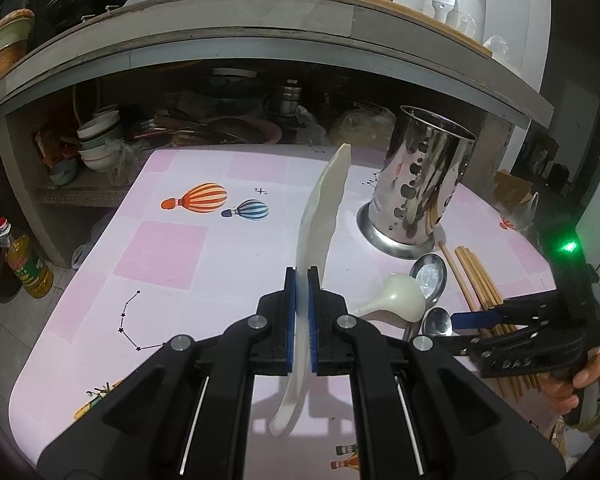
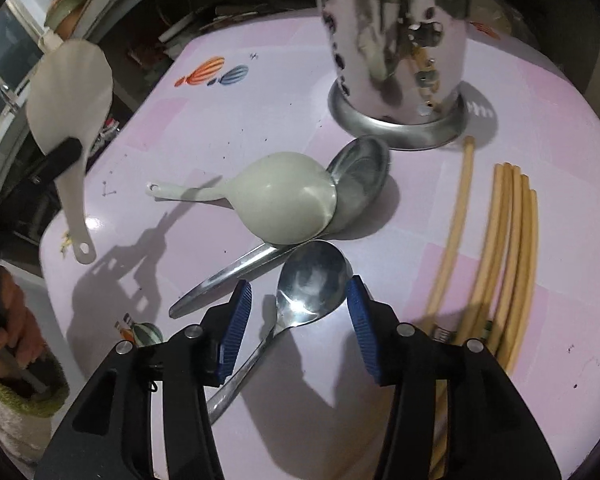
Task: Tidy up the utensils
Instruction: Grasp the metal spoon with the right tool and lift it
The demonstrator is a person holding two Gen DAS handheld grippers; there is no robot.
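Left gripper (image 1: 301,280) jaws clamp white rice paddle (image 1: 320,208); right gripper (image 2: 298,312) jaws apparently straddle steel spoon (image 2: 312,280), untouched.

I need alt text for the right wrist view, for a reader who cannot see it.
The right gripper, fingers open, hangs over a steel spoon on a pink tablecloth. Beyond lie a cream ladle, a steel ladle, chopsticks and a perforated steel utensil holder.
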